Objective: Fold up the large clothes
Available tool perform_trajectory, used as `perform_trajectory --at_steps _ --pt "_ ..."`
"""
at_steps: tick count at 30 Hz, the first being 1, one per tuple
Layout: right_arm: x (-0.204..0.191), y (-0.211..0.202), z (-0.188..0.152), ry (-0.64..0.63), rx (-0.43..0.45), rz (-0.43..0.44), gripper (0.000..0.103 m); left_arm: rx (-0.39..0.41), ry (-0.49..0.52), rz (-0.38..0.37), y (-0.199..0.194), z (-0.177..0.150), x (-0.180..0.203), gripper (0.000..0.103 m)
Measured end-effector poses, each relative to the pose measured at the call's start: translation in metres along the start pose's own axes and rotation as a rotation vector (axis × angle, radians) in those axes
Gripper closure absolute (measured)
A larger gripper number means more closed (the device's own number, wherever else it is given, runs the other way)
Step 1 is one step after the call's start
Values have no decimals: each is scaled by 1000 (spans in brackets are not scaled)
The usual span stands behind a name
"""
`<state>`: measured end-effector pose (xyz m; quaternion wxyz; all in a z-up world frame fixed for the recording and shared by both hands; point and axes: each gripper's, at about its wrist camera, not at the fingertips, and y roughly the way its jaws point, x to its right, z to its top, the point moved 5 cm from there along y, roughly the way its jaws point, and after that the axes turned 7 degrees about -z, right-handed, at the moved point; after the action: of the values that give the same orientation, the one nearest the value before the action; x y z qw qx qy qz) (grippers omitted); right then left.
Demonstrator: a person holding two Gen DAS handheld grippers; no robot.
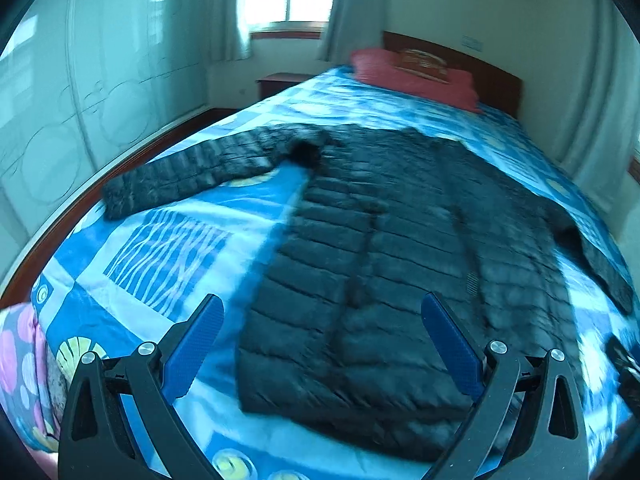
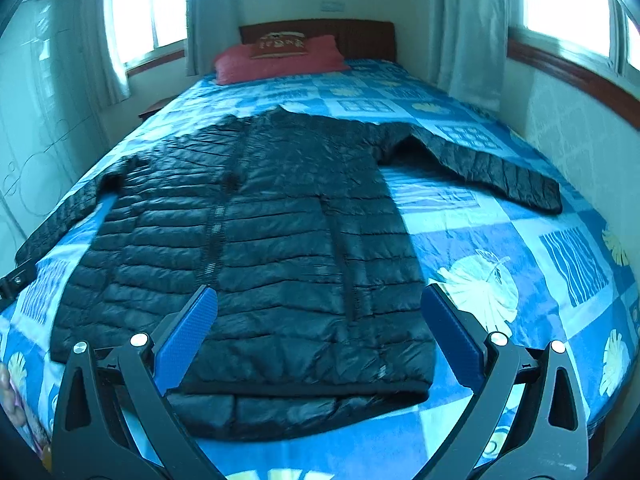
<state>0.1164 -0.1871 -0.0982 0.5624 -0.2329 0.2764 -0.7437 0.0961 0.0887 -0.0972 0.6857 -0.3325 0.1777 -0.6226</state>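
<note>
A long black quilted puffer jacket (image 1: 392, 240) lies spread flat on the blue patterned bedspread (image 1: 168, 240), hem toward me, both sleeves stretched out to the sides. It also shows in the right wrist view (image 2: 280, 240). My left gripper (image 1: 322, 316) is open and empty, held above the jacket's hem on its left half. My right gripper (image 2: 320, 306) is open and empty, above the hem on its right half. The left sleeve (image 1: 188, 176) reaches toward the bed's left edge. The right sleeve (image 2: 492, 168) reaches toward the wall.
A red pillow (image 2: 276, 60) lies at the wooden headboard (image 2: 360, 36). A wardrobe (image 1: 80, 100) stands left of the bed; a wall with windows (image 2: 568, 120) runs along the right. A floral cloth (image 1: 20, 368) lies at the bed's near left corner.
</note>
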Motion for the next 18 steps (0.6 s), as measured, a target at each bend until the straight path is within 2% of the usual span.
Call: perform_trajectory --at_steps 2,6,8,10,13,18 --pt "19 15 6 51 5 -13 2 -4 -50 33 18 6 -22 5" --pt "67 55 18 155 -11 -48 3 -75 -183 37 63 11 -71 5" --pt "95 75 24 212 -21 -72 8 -62 -200 82 78 14 -92 5" --pt "123 96 28 275 -41 -86 26 -51 -206 114 91 17 -107 5" --pt "172 132 34 401 -64 -91 28 -55 -248 144 113 19 -130 5" --pt "254 178 45 651 -29 -67 30 -80 -331 201 143 18 -156 5"
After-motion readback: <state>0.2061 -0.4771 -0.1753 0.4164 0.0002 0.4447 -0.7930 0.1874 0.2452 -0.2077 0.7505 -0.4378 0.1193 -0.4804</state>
